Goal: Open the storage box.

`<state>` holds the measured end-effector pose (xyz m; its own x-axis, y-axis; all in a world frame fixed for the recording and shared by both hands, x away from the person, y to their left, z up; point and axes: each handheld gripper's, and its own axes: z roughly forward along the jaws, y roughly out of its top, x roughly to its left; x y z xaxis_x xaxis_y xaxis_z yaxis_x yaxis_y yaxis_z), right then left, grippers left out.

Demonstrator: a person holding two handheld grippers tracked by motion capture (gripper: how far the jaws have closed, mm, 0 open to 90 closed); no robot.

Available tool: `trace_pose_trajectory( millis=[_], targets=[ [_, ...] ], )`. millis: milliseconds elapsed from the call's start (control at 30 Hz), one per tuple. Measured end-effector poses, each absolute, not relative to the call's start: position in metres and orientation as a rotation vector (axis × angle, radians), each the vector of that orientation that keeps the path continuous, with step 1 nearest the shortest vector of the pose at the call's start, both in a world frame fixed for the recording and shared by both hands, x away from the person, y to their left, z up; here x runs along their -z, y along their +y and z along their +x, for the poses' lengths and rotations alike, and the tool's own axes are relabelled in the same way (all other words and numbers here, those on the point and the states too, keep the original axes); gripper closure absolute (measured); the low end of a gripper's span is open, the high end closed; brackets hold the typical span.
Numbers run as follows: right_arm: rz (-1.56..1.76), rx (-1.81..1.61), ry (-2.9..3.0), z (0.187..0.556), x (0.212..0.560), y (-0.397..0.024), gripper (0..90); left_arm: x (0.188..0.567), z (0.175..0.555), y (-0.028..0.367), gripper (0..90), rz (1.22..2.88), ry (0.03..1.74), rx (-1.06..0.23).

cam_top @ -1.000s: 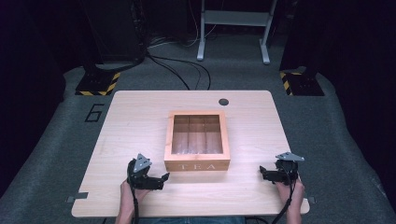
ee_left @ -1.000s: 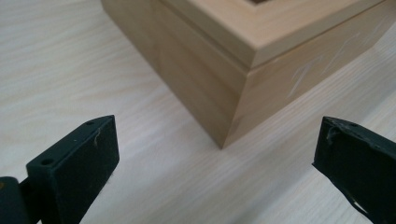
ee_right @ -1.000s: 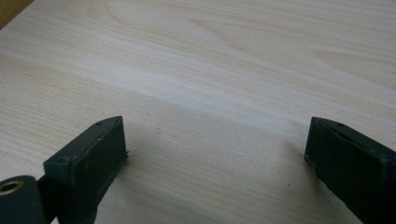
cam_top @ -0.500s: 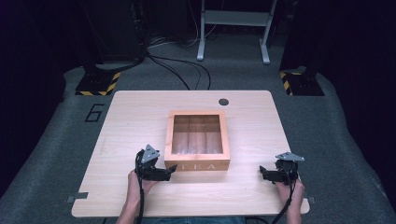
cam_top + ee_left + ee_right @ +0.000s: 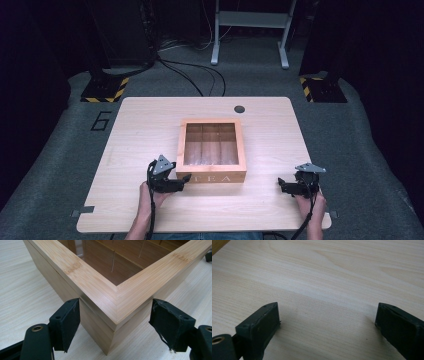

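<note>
We have the left tool [image 5: 113, 322] astride the near-left corner of the tea box [image 5: 211, 150] at bench [image 5: 150, 120] centre; jaws just closing, left pad touching, right pad clear. Right tool [image 5: 287, 186] wide, empty, well apart.

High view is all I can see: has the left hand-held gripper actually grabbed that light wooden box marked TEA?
Observer: Not yet. In the left gripper view, the left hand-held gripper straddles a corner of the light wooden box. Its jaws have just been closing, but the pad at that view's right stands clear of the wood.
Operator: Is the box one piece?
Observer: No, a thin seam runs under its top frame, so a lid sits on it.
Operator: And the other one?
Observer: The right hand-held gripper is open over the pale wooden table, nothing between its jaws.
</note>
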<state>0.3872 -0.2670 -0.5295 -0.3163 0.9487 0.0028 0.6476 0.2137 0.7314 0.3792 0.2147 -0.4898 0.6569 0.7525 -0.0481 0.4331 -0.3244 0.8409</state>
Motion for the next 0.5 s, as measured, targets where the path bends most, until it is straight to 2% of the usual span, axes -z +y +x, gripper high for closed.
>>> trace_pose_trajectory(
  millis=[500],
  targets=[
    [1.469, -0.887, 2.047, 0.3872, 0.5295, -0.2675, 5.1, 0.4889, 0.3752, 0.216, 29.2, 1.961, 0.904, -0.478]
  ],
)
